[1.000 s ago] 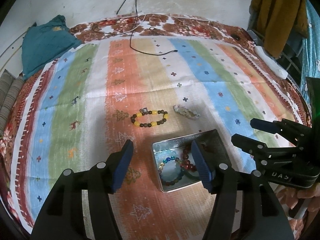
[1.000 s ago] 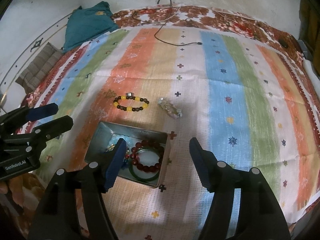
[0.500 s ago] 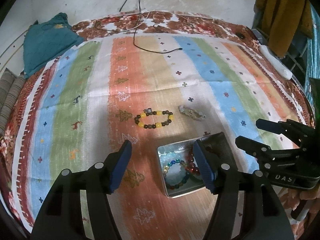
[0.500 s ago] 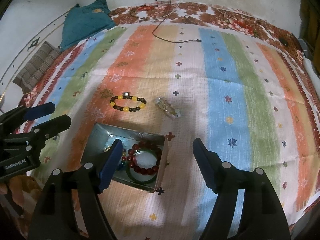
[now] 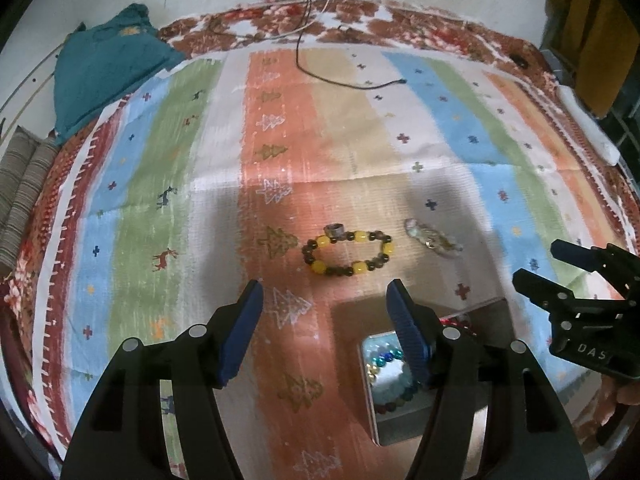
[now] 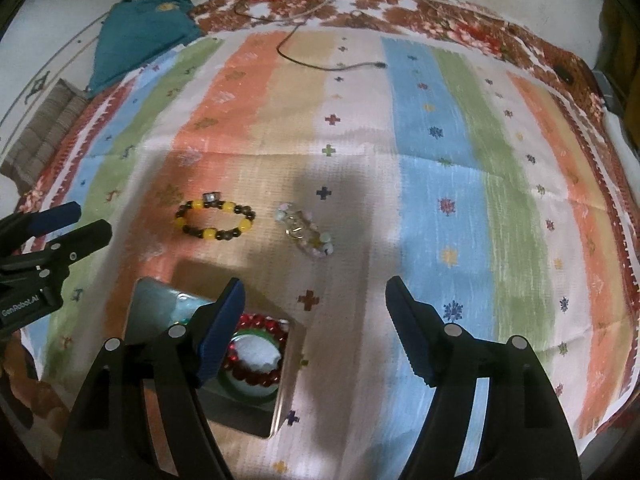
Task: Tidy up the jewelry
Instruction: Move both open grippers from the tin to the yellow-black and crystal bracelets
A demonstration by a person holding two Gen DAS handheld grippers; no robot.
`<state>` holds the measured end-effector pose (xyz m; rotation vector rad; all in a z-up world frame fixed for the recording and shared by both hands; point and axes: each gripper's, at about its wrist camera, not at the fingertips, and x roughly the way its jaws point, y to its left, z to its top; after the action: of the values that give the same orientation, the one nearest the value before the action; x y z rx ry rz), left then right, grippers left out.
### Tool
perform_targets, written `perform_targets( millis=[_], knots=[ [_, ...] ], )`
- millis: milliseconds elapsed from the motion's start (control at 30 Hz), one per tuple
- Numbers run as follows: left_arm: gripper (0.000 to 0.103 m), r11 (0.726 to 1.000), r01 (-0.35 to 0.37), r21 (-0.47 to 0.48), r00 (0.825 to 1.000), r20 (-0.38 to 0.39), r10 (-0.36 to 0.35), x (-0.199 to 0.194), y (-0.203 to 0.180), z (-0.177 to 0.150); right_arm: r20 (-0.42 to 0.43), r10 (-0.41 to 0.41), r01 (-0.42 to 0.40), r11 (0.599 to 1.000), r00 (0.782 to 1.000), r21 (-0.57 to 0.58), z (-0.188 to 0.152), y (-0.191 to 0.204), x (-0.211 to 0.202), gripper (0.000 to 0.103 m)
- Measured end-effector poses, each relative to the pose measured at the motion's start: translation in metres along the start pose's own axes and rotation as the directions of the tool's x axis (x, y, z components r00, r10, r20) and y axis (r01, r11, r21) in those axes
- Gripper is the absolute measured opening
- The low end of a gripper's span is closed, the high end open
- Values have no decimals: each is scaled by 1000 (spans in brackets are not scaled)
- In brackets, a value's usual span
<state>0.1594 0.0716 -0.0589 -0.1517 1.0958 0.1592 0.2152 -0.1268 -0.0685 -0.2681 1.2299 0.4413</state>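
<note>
My black grippers have blue pads [image 5: 243, 332]. The cloth [image 6: 432, 128] has orange, blue, green and white stripes. A bracelet [image 5: 348, 250] alternates yellow and brown beads.

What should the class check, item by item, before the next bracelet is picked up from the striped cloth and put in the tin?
1. Left hand-held gripper open and holding nothing: ok.
2. Right hand-held gripper open and holding nothing: ok.
3. Yellow-and-brown bracelet lies flat on the cloth, clear of other pieces: ok.
4. Pale bracelet lies apart from it, outside the tin: ok.
5. Tin open at the top with bracelets already inside: ok.
6. Room left in the tin for two more: cannot tell, fingers hide part of it.
</note>
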Motion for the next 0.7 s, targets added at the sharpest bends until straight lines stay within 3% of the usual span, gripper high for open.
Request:
perform_targets(
  millis=[700],
  knots=[
    [64,999,-38,30,995,-88,40,43,3,19,-102,-54,56,998,993,7,22,-12,47,73]
  ],
)
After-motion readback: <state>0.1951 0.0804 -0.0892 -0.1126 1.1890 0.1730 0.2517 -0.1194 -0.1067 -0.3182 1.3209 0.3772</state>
